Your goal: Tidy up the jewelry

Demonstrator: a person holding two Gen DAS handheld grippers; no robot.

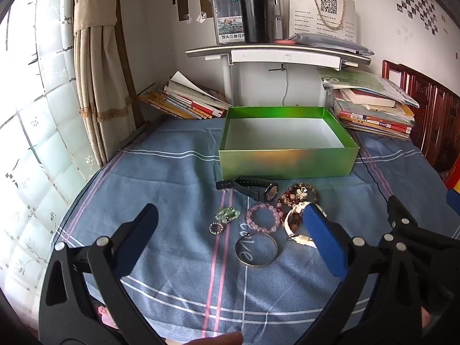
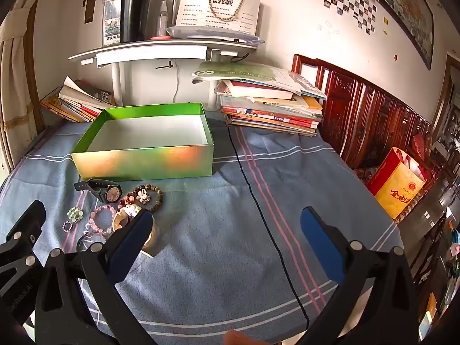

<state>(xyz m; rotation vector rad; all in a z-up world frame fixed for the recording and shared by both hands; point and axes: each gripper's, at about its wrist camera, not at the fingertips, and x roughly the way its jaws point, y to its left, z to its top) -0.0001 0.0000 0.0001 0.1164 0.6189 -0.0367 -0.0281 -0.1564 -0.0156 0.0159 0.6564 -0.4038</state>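
Observation:
A green open box [image 1: 287,161] [image 2: 143,161] with a bare white inside stands on the blue striped cloth. In front of it lie a black watch [image 1: 258,189] [image 2: 106,191], a brown bead bracelet [image 1: 300,192] [image 2: 146,194], a pink bead bracelet [image 1: 260,206] [image 2: 103,207], a green charm [image 1: 227,214] [image 2: 75,214], a small ring [image 1: 211,227], a silver bangle [image 1: 255,264] and a white bangle [image 1: 291,231] partly hidden behind a finger. My left gripper [image 1: 229,211] hovers open on the near side of this jewelry, holding nothing. My right gripper [image 2: 227,214] is open over bare cloth to the right of the pile.
Stacks of books [image 1: 187,100] [image 2: 270,106] flank the box at the back, under a white shelf [image 1: 276,53] with a black flask [image 1: 254,14]. A thin black cable [image 2: 258,201] crosses the cloth. A red wooden headboard [image 2: 373,115] and a yellow bag [image 2: 399,184] stand at the right.

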